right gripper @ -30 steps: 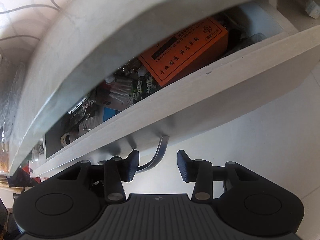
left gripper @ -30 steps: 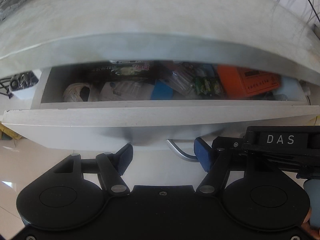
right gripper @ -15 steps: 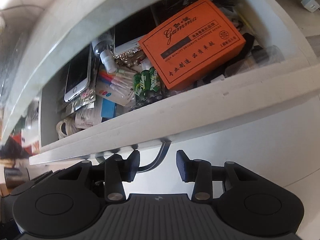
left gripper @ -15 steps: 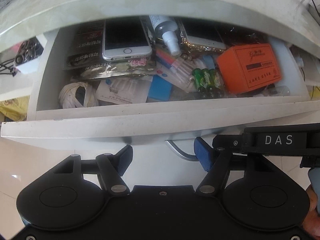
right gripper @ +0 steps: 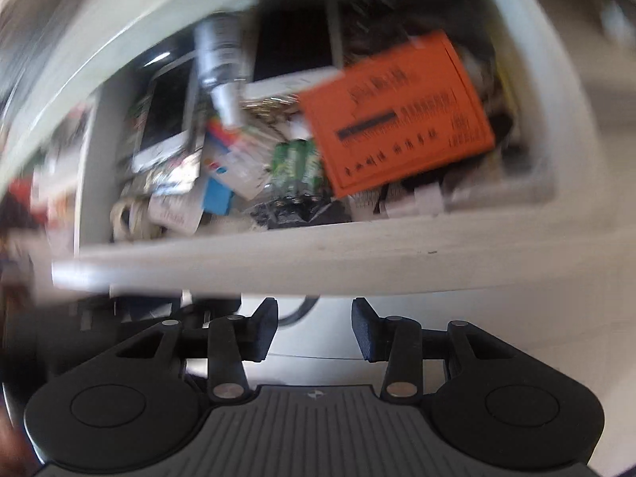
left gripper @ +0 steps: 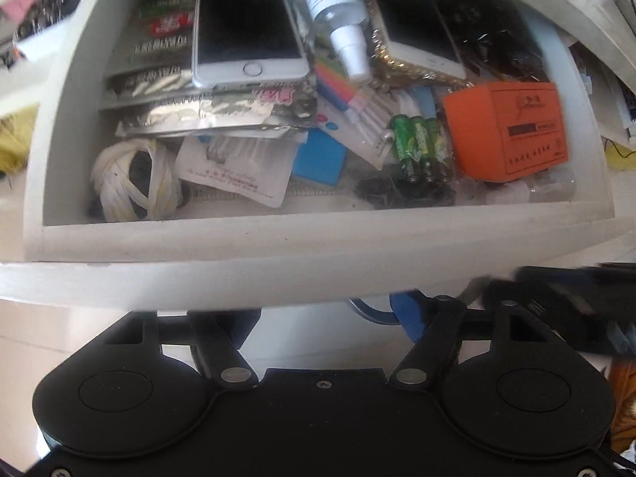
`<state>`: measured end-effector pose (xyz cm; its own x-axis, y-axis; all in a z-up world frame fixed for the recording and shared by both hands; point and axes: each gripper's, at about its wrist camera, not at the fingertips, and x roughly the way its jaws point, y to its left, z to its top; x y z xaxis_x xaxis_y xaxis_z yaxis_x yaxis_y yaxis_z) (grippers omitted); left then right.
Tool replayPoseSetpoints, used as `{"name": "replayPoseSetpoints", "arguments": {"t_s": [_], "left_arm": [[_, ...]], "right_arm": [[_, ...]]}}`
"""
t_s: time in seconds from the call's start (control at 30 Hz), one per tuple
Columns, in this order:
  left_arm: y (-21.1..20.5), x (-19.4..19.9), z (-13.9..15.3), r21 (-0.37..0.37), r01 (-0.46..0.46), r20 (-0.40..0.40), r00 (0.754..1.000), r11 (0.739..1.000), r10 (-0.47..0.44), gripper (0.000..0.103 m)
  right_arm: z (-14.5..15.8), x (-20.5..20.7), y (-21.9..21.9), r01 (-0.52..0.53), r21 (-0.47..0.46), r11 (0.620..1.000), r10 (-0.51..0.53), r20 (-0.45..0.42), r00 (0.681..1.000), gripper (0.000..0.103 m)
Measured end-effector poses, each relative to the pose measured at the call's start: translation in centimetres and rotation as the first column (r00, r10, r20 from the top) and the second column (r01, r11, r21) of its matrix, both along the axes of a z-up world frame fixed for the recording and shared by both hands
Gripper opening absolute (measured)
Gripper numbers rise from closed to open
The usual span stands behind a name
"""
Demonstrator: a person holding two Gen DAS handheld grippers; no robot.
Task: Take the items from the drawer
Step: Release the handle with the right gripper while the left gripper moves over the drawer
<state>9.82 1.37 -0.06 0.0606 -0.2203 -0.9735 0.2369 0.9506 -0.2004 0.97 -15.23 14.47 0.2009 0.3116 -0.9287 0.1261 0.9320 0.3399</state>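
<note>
My left claw (left gripper: 326, 324) hangs below the open drawer (left gripper: 318, 238), jaws opening with nothing between them. Left to right inside: a white cord coil (left gripper: 133, 181), a silver phone (left gripper: 246, 35) on foil packets, a spray bottle (left gripper: 338, 12), green batteries (left gripper: 421, 147), and an orange box (left gripper: 508, 131) at the right end. My right claw (right gripper: 314, 328) is part spread, empty, with the drawer handle (right gripper: 302, 310) just behind it. Everything lies ahead, over the front wall. I judge the box, its long side across the drawer, is nearer my right claw.
</note>
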Motion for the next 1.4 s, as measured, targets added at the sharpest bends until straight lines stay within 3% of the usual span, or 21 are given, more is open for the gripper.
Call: {"name": "replayPoseSetpoints", "arguments": {"t_s": [0.17, 0.23, 0.3, 0.43, 0.5, 0.6, 0.77, 0.9, 0.97, 1.03, 1.07, 1.1, 1.2, 1.4], "left_arm": [[-0.2, 1.4, 0.7, 0.014, -0.002, 0.01, 1.0, 1.0, 0.002, 0.073], [-0.2, 2.1, 1.0, 0.016, -0.005, 0.012, 1.0, 1.0, 0.004, 0.073], [0.0, 3.0, 1.3, 0.019, -0.007, 0.014, 1.0, 1.0, 0.006, 0.073], [0.2, 4.1, 2.5, 0.016, -0.001, 0.034, 0.999, 1.0, 0.001, 0.071], [0.3, 4.2, 4.1, -0.019, 0.054, 0.071, 0.996, 0.998, -0.053, 0.066], [1.0, 3.4, 7.1, -0.061, 0.105, 0.149, 0.984, 0.993, -0.095, 0.066], [3.0, 6.2, 8.2, -0.129, 0.048, 0.094, 0.995, 0.991, -0.036, 0.066], [3.1, 6.3, 9.8, -0.166, 0.169, 0.151, 0.978, 0.972, -0.144, 0.069], [4.0, 6.2, 11.5, -0.19, 0.198, 0.218, 0.964, 0.961, -0.156, 0.069], [4.6, 6.7, 12.9, -0.163, 0.178, 0.311, 0.943, 0.971, -0.12, 0.077], [4.7, 7.2, 13.2, -0.121, 0.14, 0.346, 0.934, 0.983, -0.09, 0.084], [4.5, 7.8, 12.9, -0.078, 0.091, 0.355, 0.933, 0.993, -0.058, 0.085], [4.0, 9.3, 10.9, 0.0, 0.02, 0.317, 0.948, 1.0, -0.019, 0.079], [3.4, 9.8, 8.5, 0.092, 0.009, 0.277, 0.96, 0.996, -0.035, 0.079]], "right_arm": [[4.5, -0.3, -1.0, -0.064, -0.024, 0.998, 0.067, 0.171, 0.983, 0.038], [5.9, 0.3, -1.2, -0.044, -0.112, 0.993, 0.072, 0.256, 0.964, 0.038], [6.4, 1.4, -1.2, -0.041, -0.139, 0.989, 0.082, 0.308, 0.948, 0.038], [4.3, 4.9, -2.1, -0.031, -0.162, 0.986, 0.075, 0.273, 0.959, 0.033], [3.2, 6.3, -2.7, -0.027, -0.146, 0.989, 0.063, 0.245, 0.967, 0.033], [2.0, 7.9, -3.5, -0.019, -0.119, 0.993, 0.045, 0.214, 0.976, 0.032], [1.1, 9.8, -3.7, -0.013, -0.101, 0.995, 0.033, 0.194, 0.98, 0.032], [0.8, 10.4, -3.7, -0.004, -0.103, 0.995, 0.025, 0.195, 0.98, 0.033], [0.6, 10.6, -3.8, 0.003, -0.095, 0.995, 0.015, 0.192, 0.981, 0.033], [0.1, 10.5, -3.8, -0.002, -0.101, 0.995, 0.021, 0.193, 0.981, 0.033], [0.0, 11.1, -3.8, -0.004, -0.106, 0.994, 0.024, 0.192, 0.981, 0.033], [0.0, 11.4, -3.6, -0.007, -0.112, 0.994, 0.029, 0.192, 0.981, 0.033], [-0.3, 12.2, -2.8, -0.019, -0.133, 0.991, 0.045, 0.195, 0.98, 0.033], [-1.0, 10.6, -1.6, -0.025, -0.132, 0.991, 0.051, 0.198, 0.979, 0.033]]}}
